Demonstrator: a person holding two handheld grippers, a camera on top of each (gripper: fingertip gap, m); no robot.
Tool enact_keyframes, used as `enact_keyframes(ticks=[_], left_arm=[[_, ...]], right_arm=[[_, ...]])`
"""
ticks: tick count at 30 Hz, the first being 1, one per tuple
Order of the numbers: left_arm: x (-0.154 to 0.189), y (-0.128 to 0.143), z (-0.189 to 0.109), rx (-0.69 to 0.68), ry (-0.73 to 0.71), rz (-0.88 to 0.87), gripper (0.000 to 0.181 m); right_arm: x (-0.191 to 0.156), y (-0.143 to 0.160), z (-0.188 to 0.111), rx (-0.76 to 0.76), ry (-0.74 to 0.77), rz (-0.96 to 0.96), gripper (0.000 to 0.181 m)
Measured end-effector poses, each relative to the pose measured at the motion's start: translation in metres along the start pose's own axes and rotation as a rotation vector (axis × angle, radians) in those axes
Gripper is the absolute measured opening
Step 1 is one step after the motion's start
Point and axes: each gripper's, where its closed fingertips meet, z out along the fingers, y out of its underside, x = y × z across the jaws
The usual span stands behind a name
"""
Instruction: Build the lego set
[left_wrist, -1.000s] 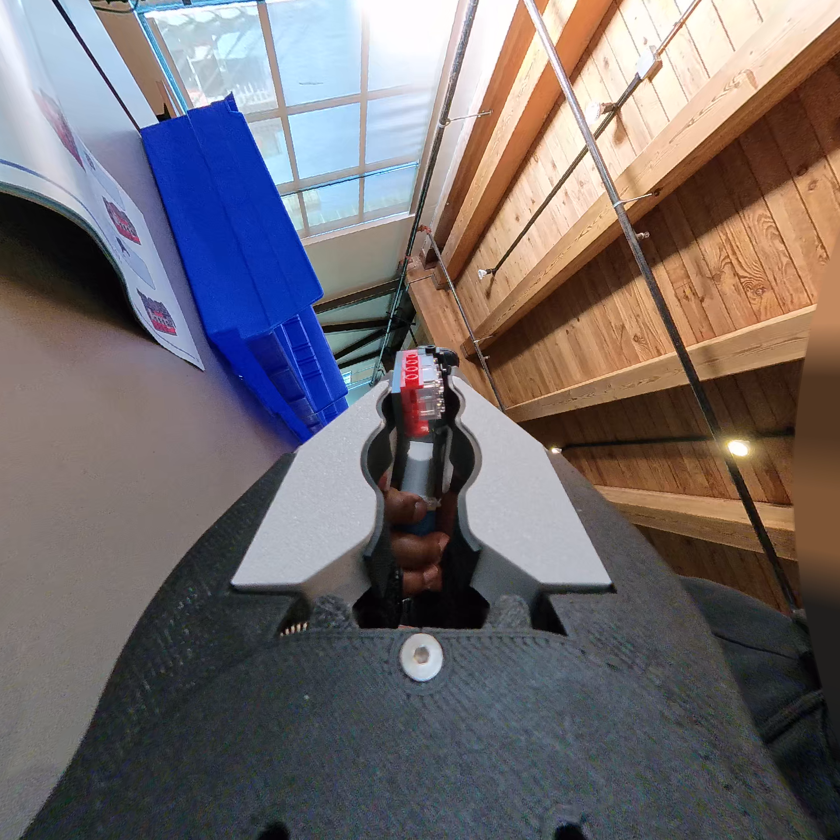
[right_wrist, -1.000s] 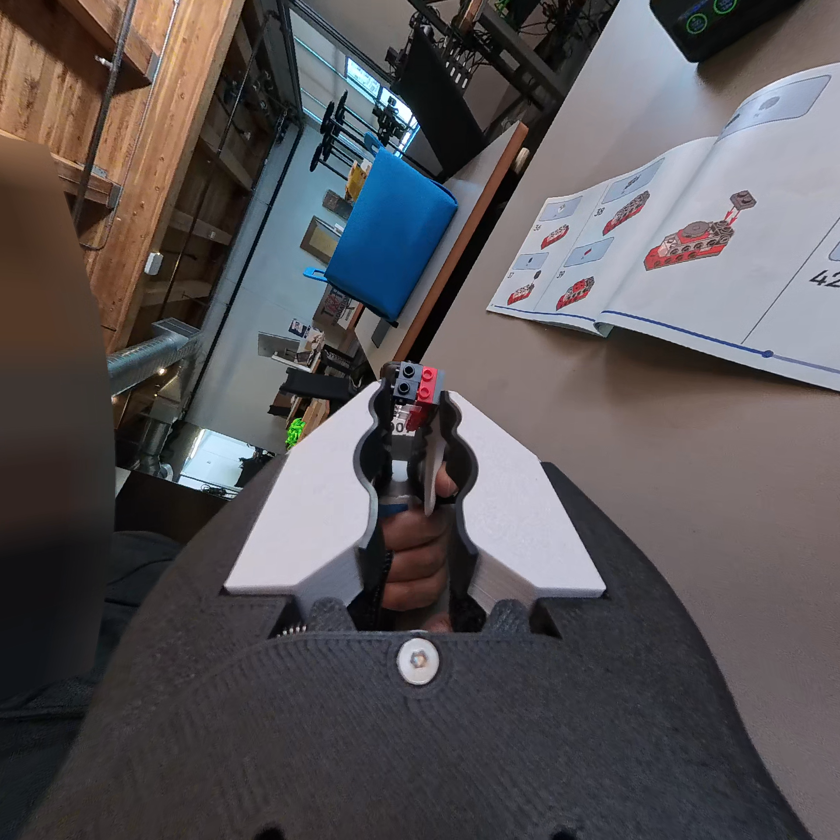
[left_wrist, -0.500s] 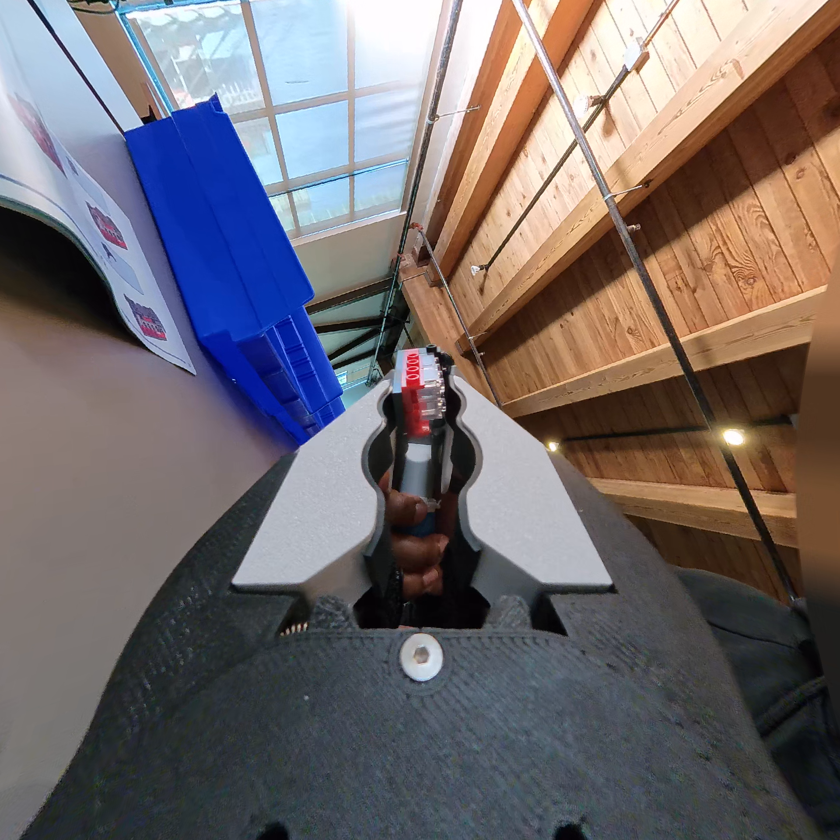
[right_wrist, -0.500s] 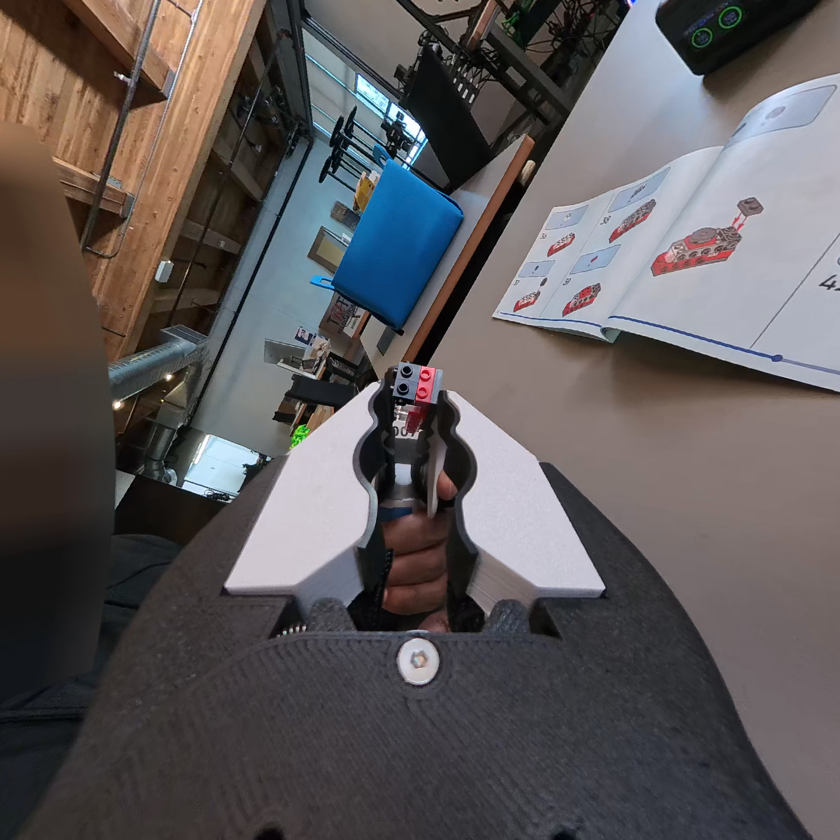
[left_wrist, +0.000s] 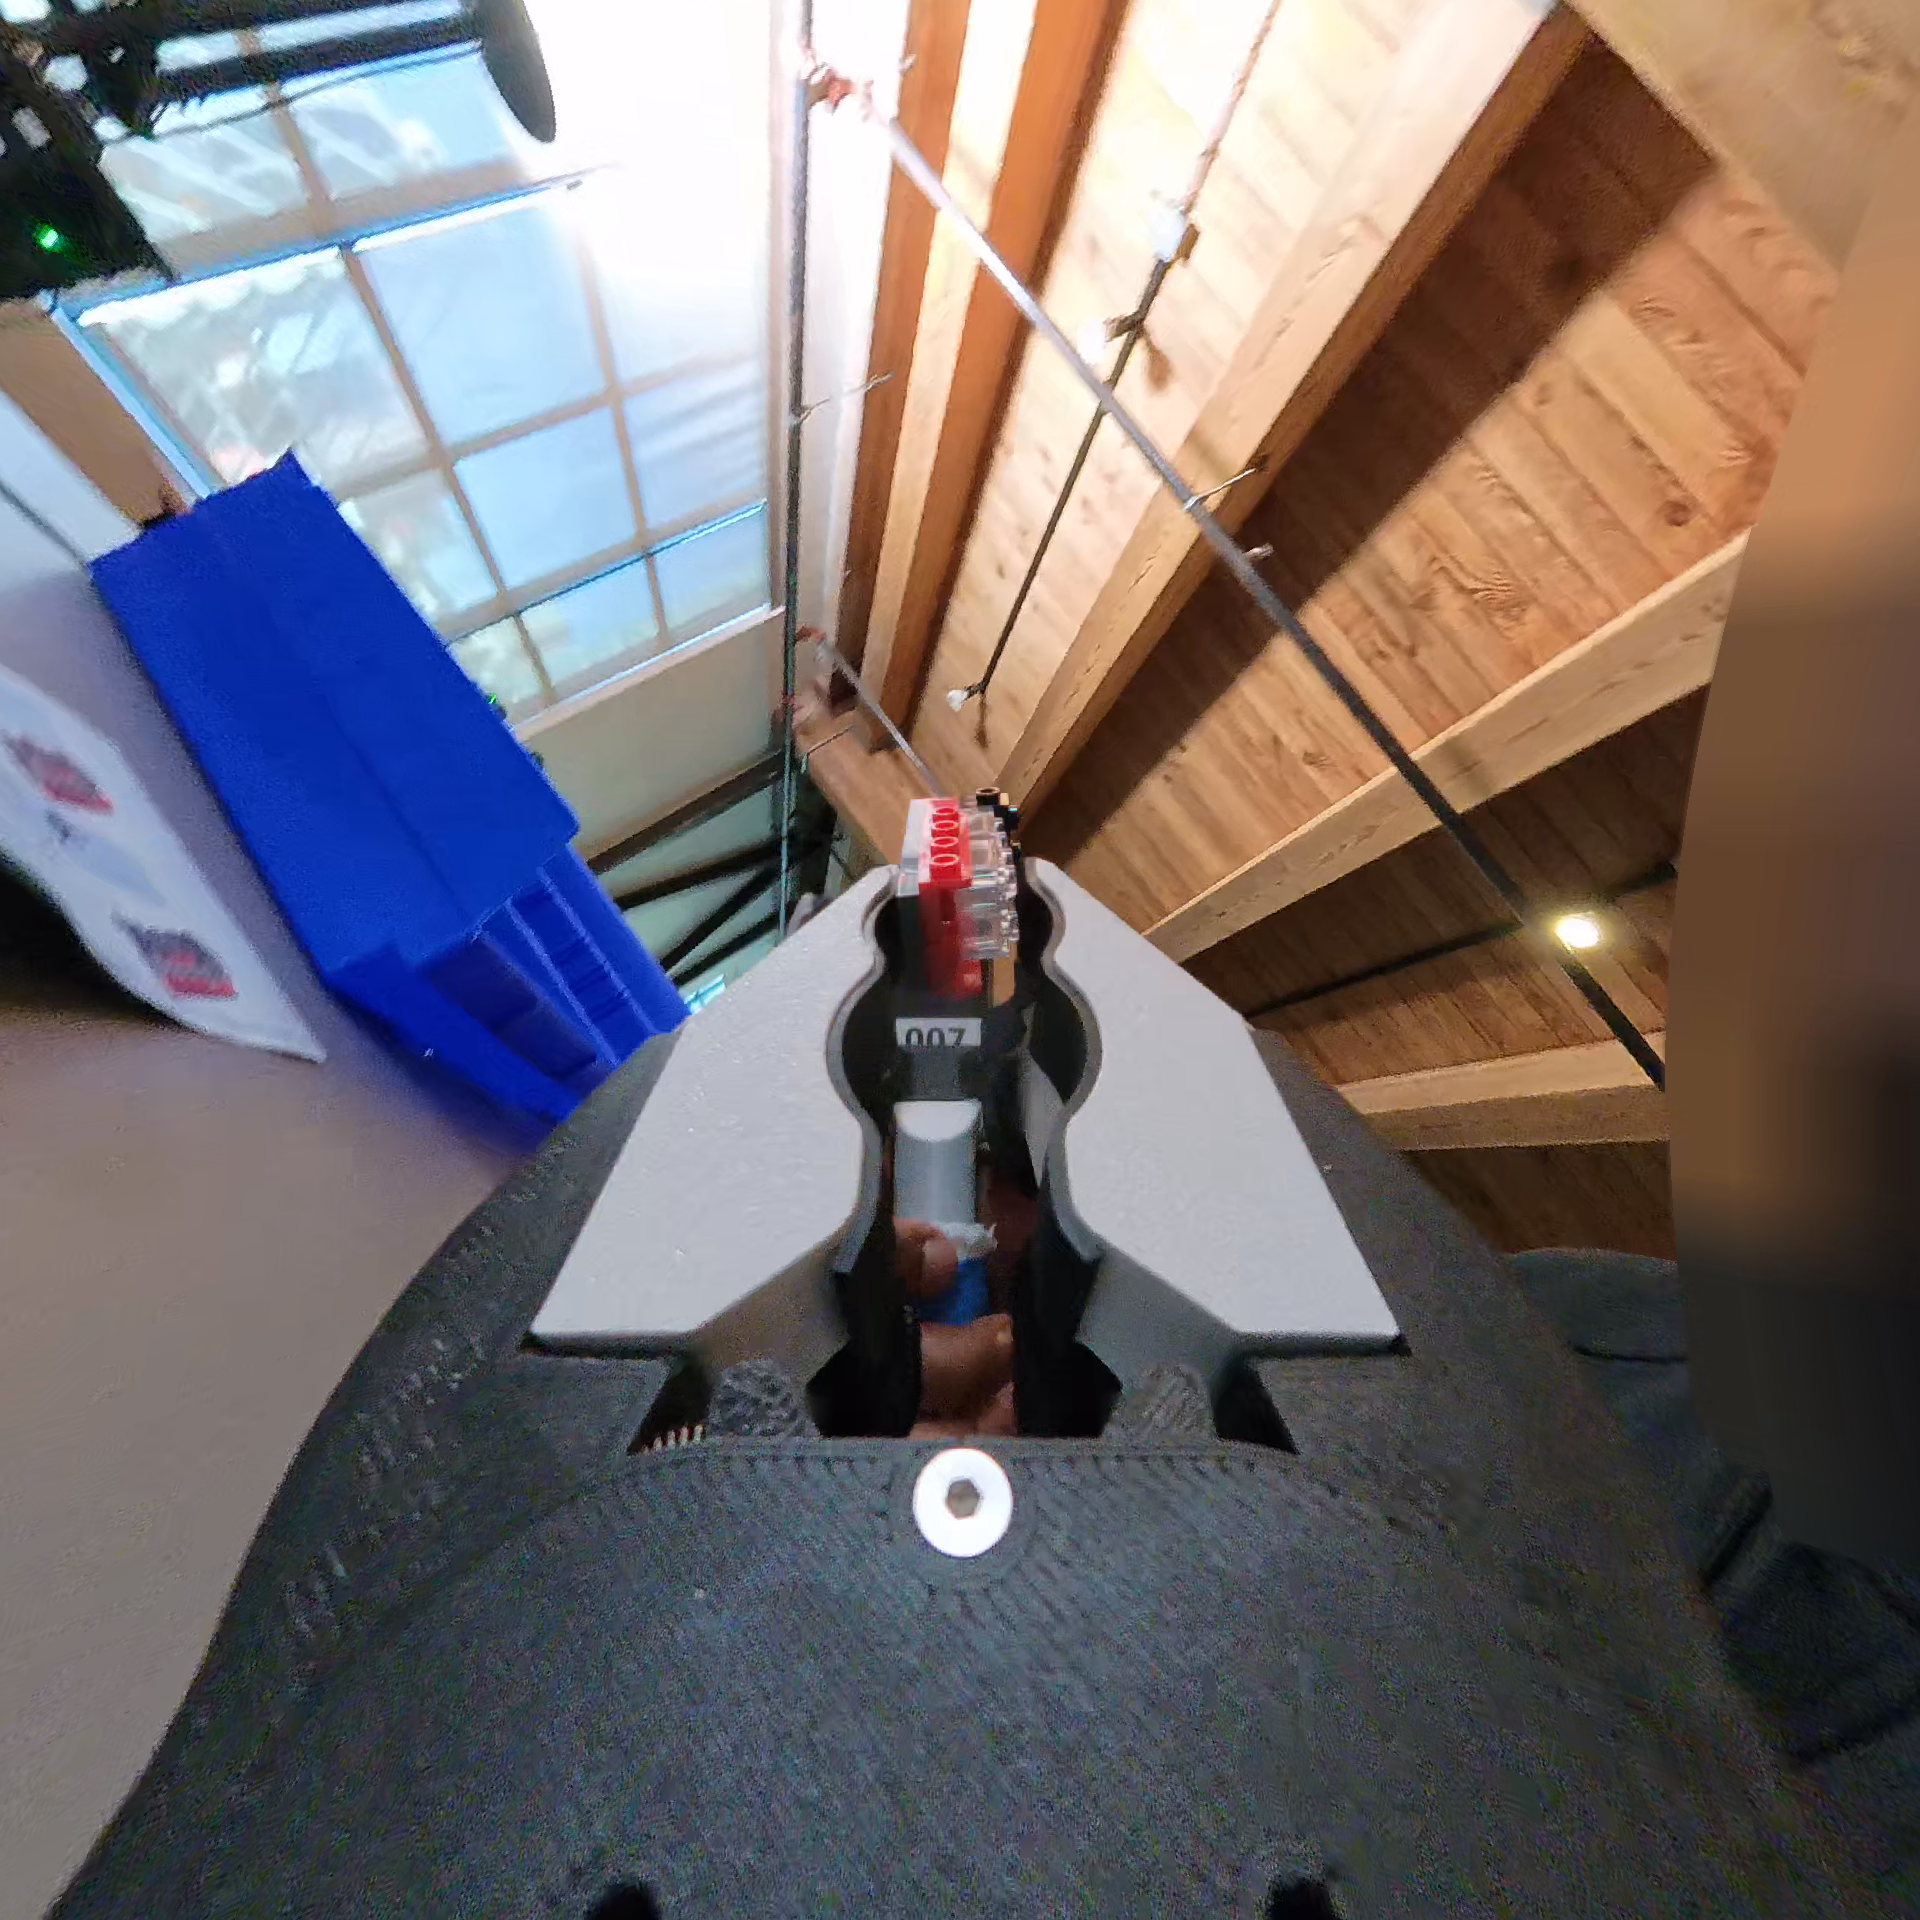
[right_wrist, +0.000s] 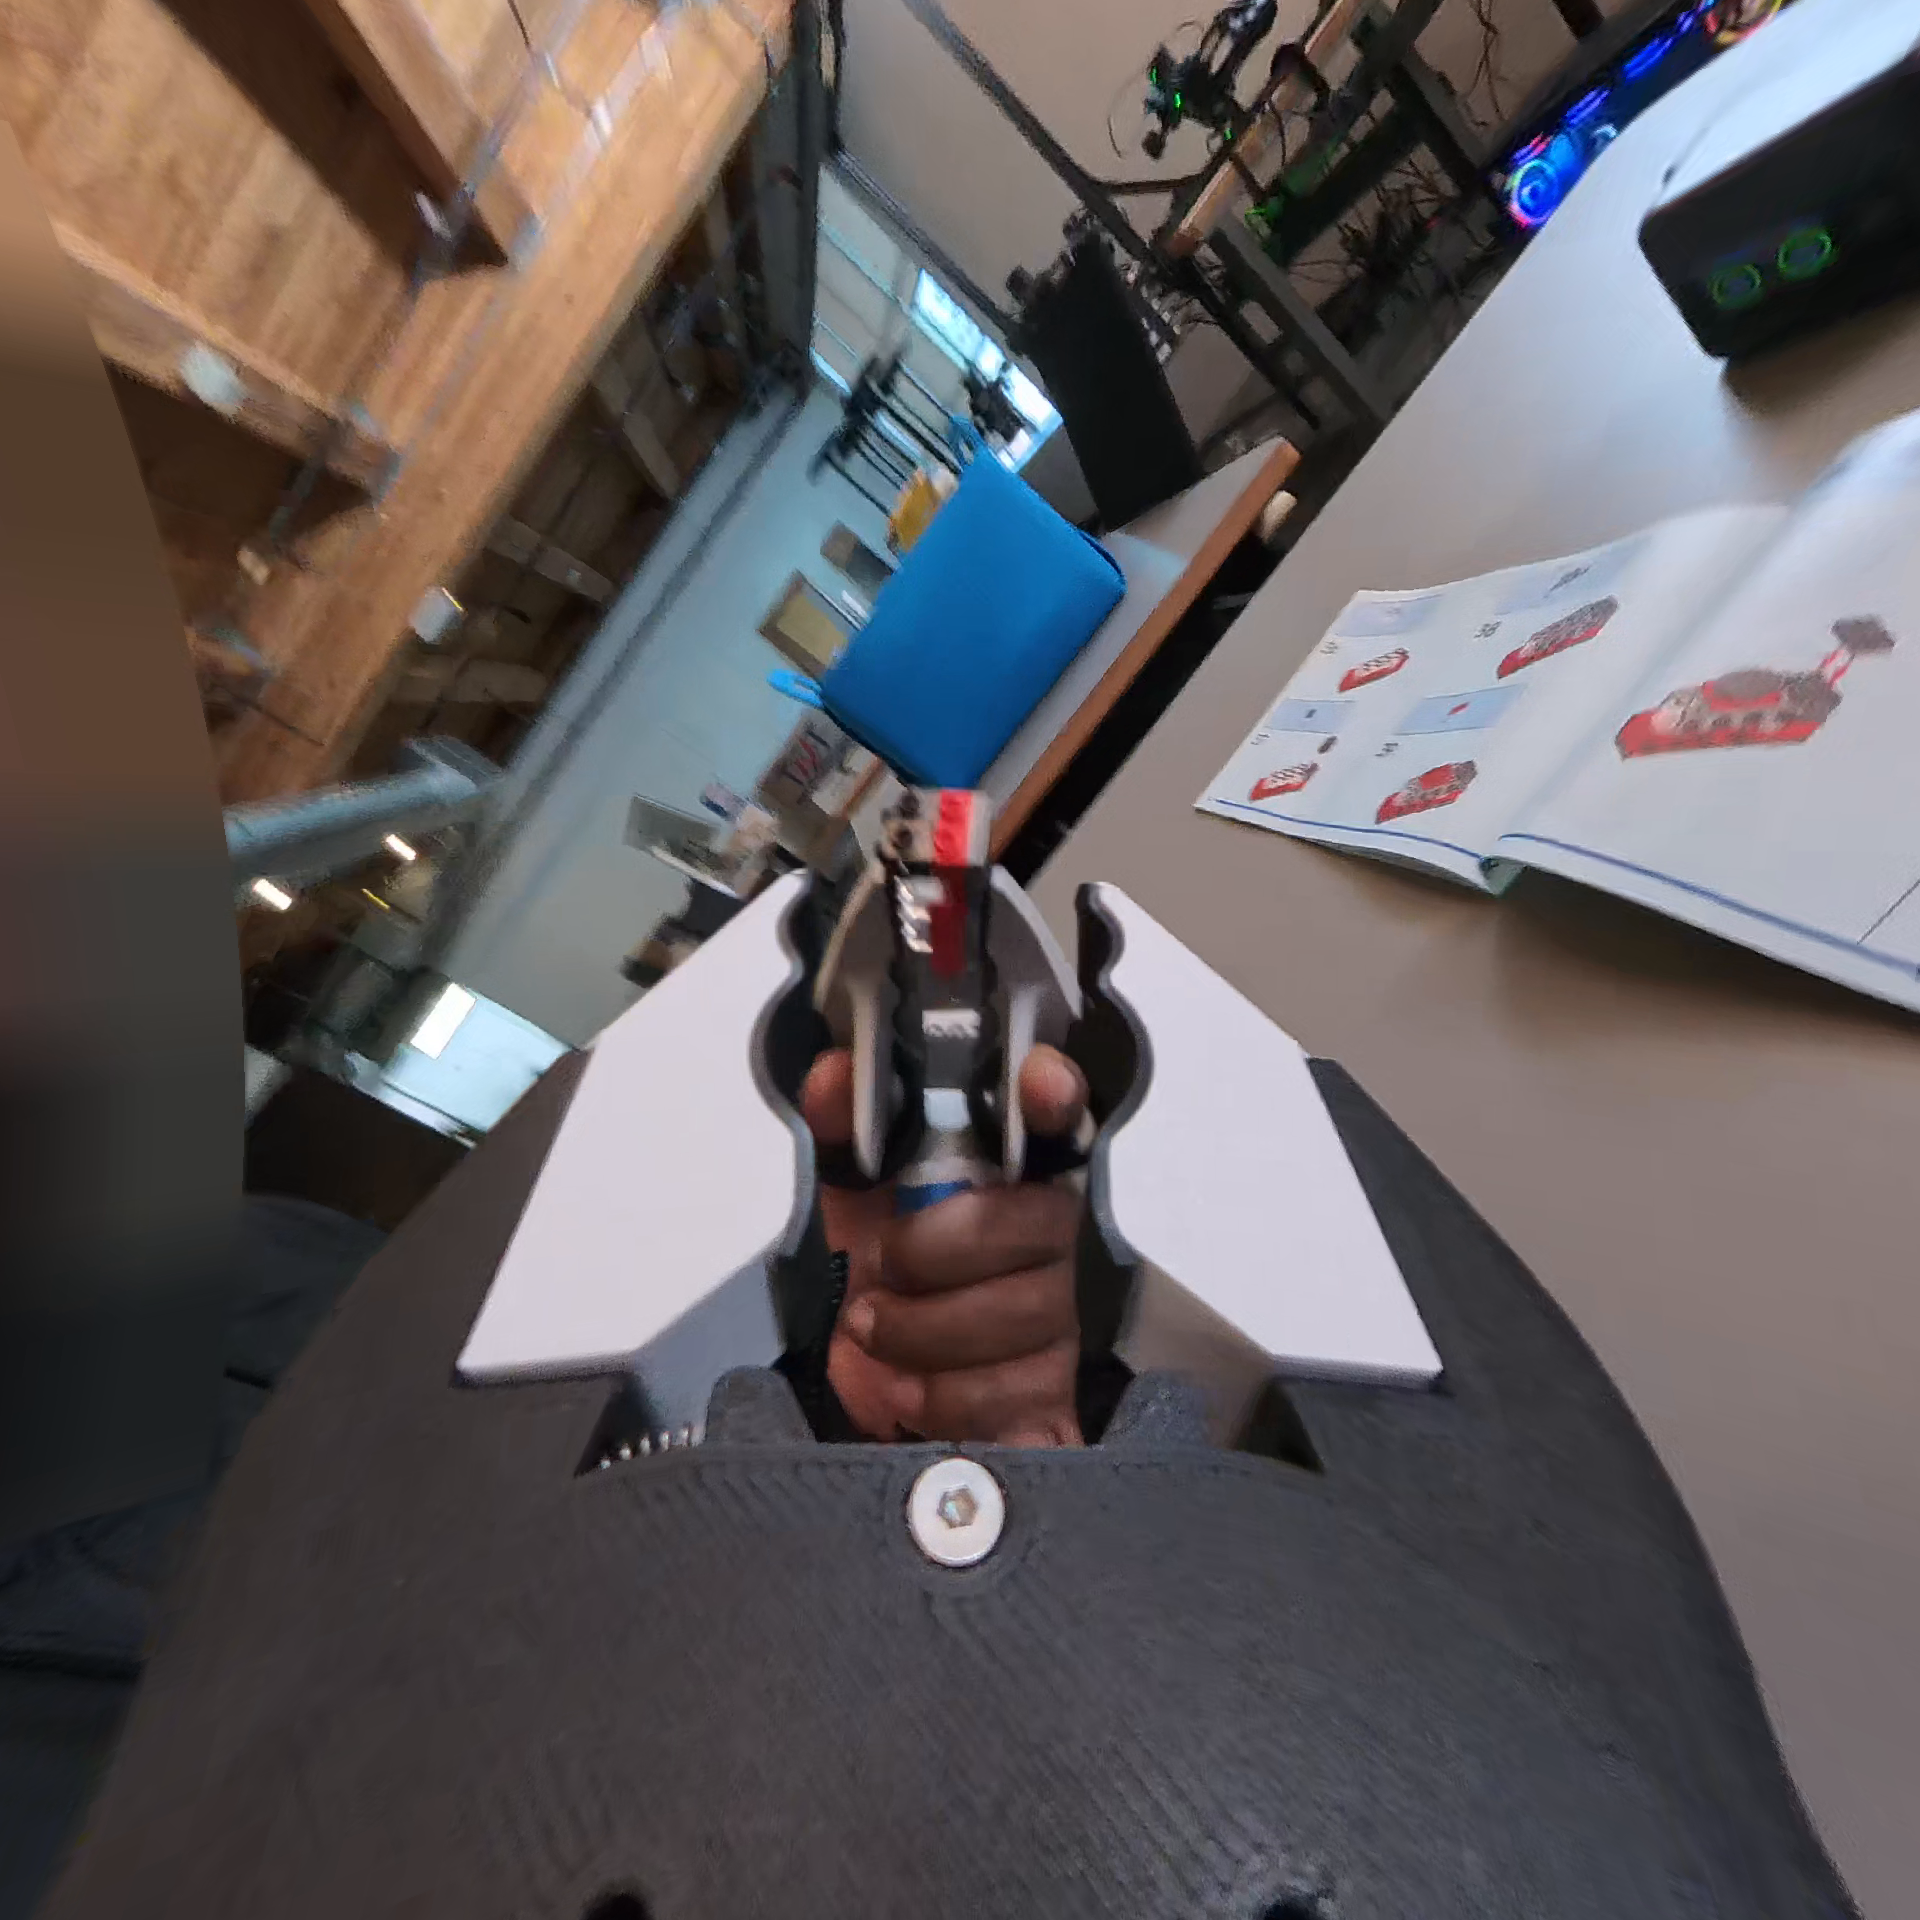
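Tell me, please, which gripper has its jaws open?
The right gripper: its jaws stand wide apart, while the left gripper is shut on the red and clear lego piece.

right tool (right_wrist: 940, 894) now spread wide, off the lego piece (right_wrist: 948, 883); both views swung.

Timber ceiling (left_wrist: 1455, 499), gridded window (left_wrist: 447, 395)

Blue bins (left_wrist: 343, 748) on tabletop (left_wrist: 187, 1226) under window (left_wrist: 436, 343); black device with green rings (right_wrist: 1797, 208) at far edge; blue chair (right_wrist: 966, 665) beyond.
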Motion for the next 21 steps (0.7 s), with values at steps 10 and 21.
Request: enact_keyframes(ticks=[10, 21], left_arm=[[0.036, -0.005, -0.001, 0.05, 0.182, 0.108, 0.02], [0.06, -0.001, -0.003, 0.056, 0.295, 0.168, 0.021]], right_arm=[[-0.041, -0.005, 0.019, 0.065, -0.017, -0.253, 0.046], [-0.068, -0.006, 0.024, 0.135, 0.013, -0.412, 0.033]])
